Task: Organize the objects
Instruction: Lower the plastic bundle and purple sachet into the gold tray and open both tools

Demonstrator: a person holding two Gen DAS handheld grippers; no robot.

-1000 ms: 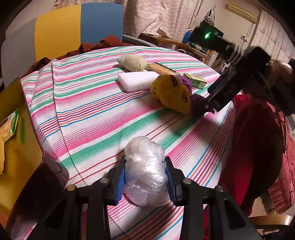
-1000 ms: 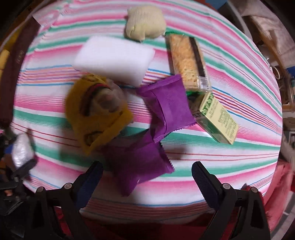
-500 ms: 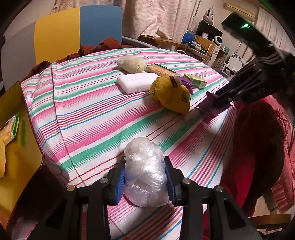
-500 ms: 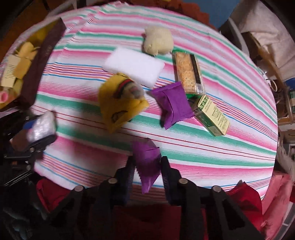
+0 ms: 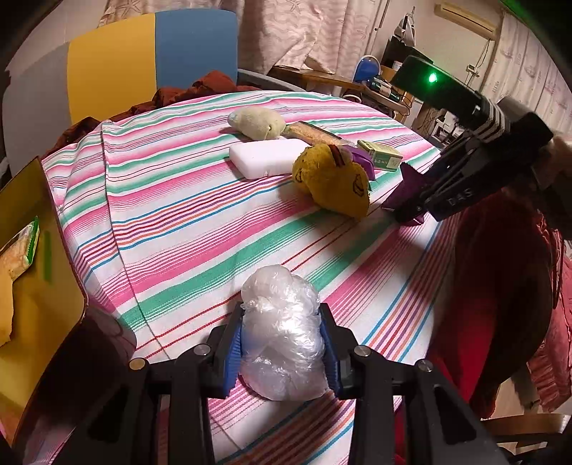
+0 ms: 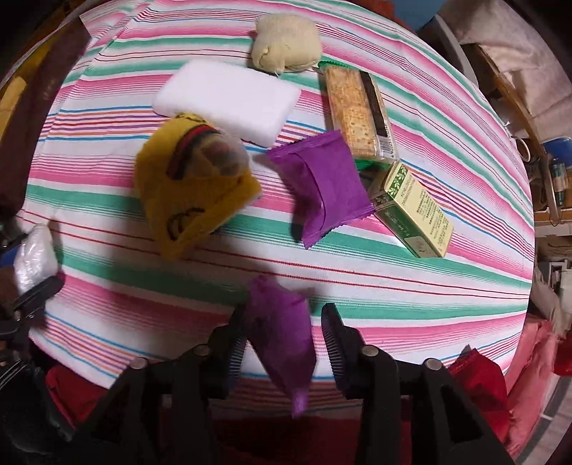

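Purple packet [image 6: 282,336] between right gripper [image 6: 282,339] fingers

A lived-in home room. Beyond the left jaws, a round table under a striped pink, green and white cloth [image 5: 171,221] stands before pale patterned curtains [image 5: 304,32]. A wall-mounted air conditioner [image 5: 464,18] and cluttered wooden desk [image 5: 321,77] sit further back.
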